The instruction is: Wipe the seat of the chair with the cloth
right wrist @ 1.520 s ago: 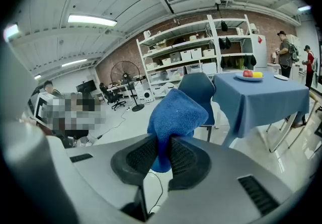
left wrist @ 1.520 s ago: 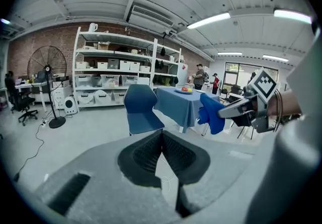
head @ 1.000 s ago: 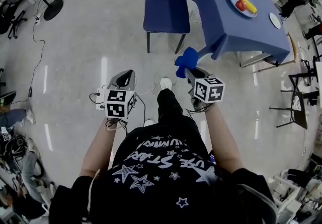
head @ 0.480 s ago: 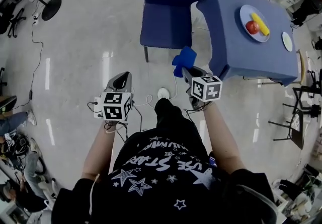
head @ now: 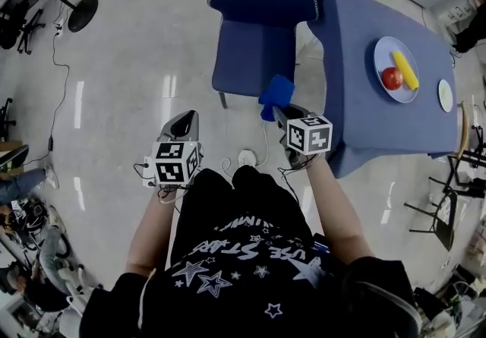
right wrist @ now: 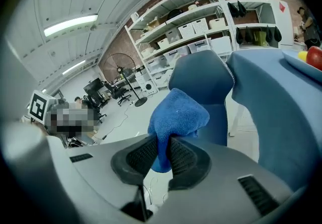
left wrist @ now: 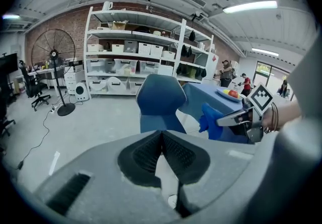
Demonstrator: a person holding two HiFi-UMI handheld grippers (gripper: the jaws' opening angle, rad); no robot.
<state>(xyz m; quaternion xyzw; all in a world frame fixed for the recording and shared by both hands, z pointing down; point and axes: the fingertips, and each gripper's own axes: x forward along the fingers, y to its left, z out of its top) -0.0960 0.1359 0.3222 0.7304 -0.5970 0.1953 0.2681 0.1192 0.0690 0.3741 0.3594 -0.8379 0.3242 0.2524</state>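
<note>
Chair left of table, plate on table

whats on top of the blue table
On the blue table sits a plate holding a red fruit and a banana, plus a small white dish nearer the edge. The tablecloth covers the tabletop itself, so its surface cannot be seen.

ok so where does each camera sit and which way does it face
Head view: on the person's head, looking steeply down at the blue chair, the table, both forearms, the left gripper and right gripper.
Left gripper view: on the left gripper, facing over its shut jaws toward the chair and shelving.
Right gripper view: on the right gripper, facing past the blue cloth in its jaws toward the chair.
Shared: both gripper views show the chair and the other gripper.
</note>
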